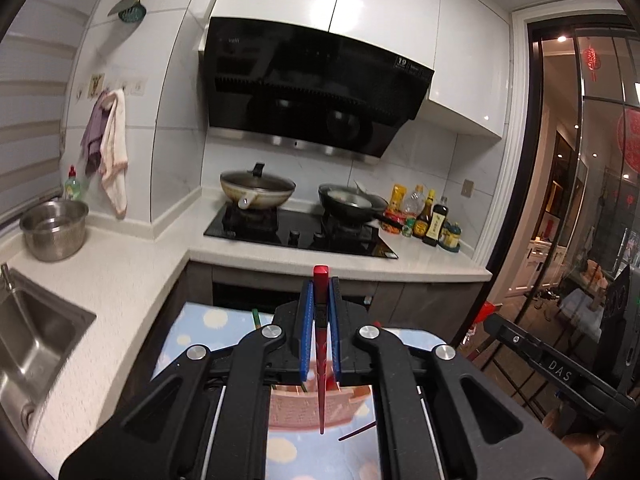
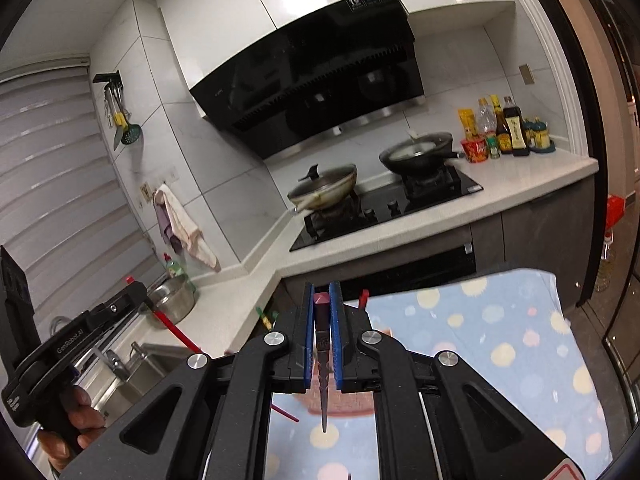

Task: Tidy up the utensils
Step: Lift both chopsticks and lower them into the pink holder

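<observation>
Kitchen counters wrap an L around a sink and a two-burner hob, with a spotted blue cloth [image 2: 500, 336] spread on a table below both cameras. Each gripper is clamped nearly shut on one chopstick. The left gripper [image 1: 320, 292] pinches a red chopstick [image 1: 321, 360] between its blue pads, and the right gripper [image 2: 323, 300] pinches a darker chopstick [image 2: 323, 376]. Each stick runs along its gripper's fingers, blunt end forward past the tips, point trailing back toward the camera over the cloth.

The two tools sit side by side, near each other. Seen from the right wrist, the left one is off to the left with its red stick slanting down. More sticks lie loose on the cloth [image 2: 285, 414], below and behind the tips, so either hand seems about equally near; no holder for them is visible.

Readable writing: "GenRobot.AI" on the left tool's arm [image 2: 68, 346], "DAS" on the right tool's arm [image 1: 560, 372], and a "19" sticker on the hood [image 1: 402, 63].
</observation>
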